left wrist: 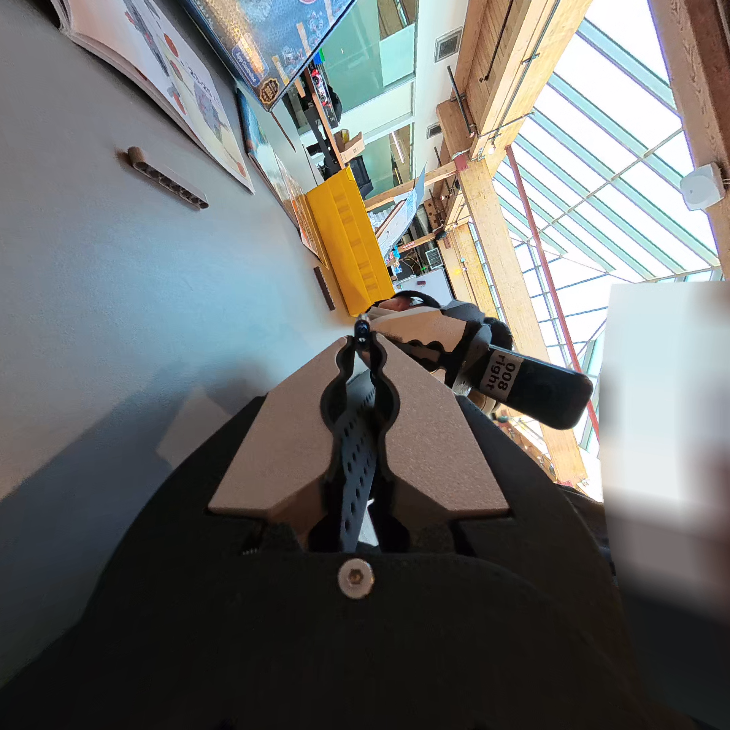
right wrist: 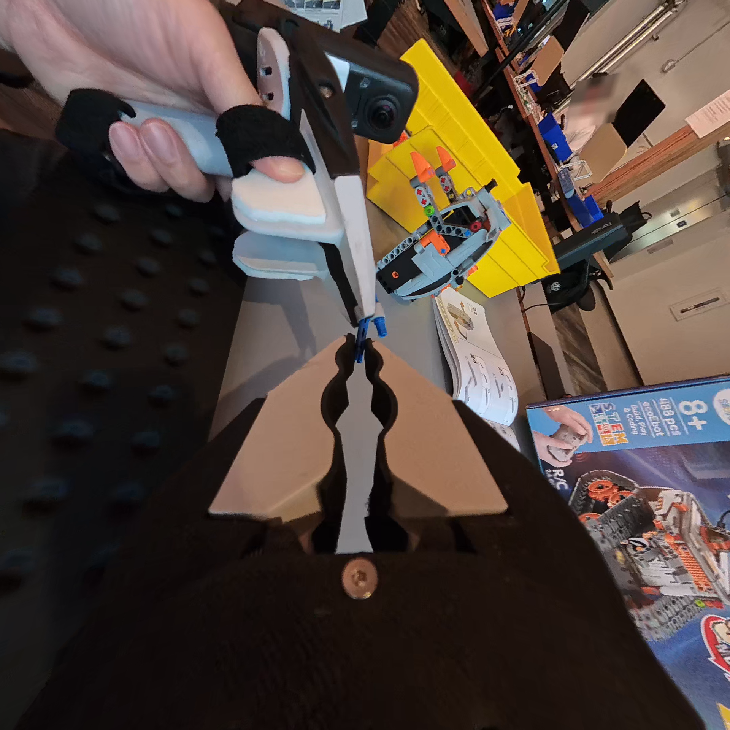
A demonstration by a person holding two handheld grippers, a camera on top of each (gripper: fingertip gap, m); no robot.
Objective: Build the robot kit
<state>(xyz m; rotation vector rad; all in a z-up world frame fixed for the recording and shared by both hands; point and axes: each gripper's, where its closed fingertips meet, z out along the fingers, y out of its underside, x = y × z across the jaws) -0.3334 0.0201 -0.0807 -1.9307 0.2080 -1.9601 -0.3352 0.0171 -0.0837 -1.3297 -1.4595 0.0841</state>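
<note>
My left gripper is shut on a dark perforated beam that runs lengthwise between its fingers. A blue pin sits at the beam's far end. My right gripper is shut on this blue pin and holds it against the tip of the left gripper, which a hand holds from above. A second blue pin sticks out beside the left fingertips. The right gripper also shows in the left wrist view, tip to tip with the left one. Both are above the grey table.
A partly built grey, black and orange model stands before a yellow bin. An open instruction booklet and a blue toy box lie to the right. A loose brown beam lies on the table. A black studded mat is at the left. The tips of both grippers are at nearly the same place.
</note>
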